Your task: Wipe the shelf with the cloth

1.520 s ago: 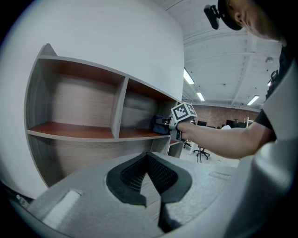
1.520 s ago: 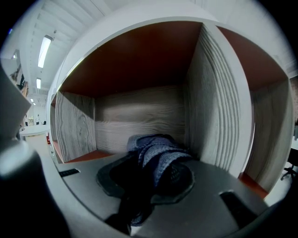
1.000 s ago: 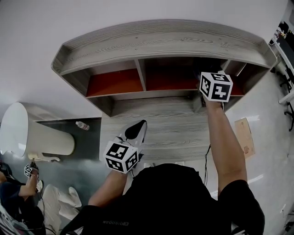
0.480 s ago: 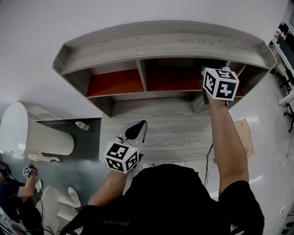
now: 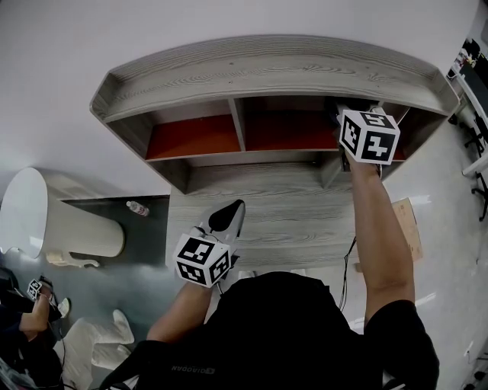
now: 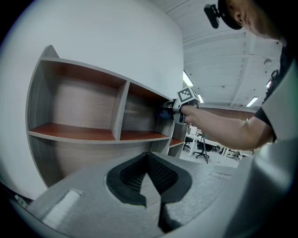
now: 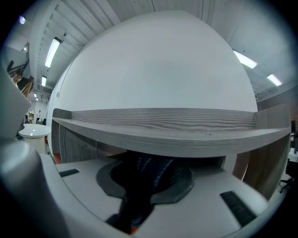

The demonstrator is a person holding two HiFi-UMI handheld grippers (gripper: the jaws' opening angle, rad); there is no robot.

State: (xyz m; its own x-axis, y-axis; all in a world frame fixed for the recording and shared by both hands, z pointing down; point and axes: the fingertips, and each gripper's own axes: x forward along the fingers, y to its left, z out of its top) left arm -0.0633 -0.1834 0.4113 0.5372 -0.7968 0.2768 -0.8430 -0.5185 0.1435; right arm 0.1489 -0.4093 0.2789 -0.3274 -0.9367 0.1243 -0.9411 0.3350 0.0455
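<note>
Pinching dark cloth, right tongs sit behind their cube in head view

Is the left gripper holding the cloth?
No, the left gripper has nothing between its jaws; the dark cloth sits clamped in the right gripper, under the shelf top board.

White wall rises over grey floor, with perhaps a round white table and ceiling strip lights.

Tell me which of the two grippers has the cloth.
The right gripper, up at the grey wooden shelf, clamps the dark blue cloth; the left gripper, lower down, is shut on nothing.
</note>
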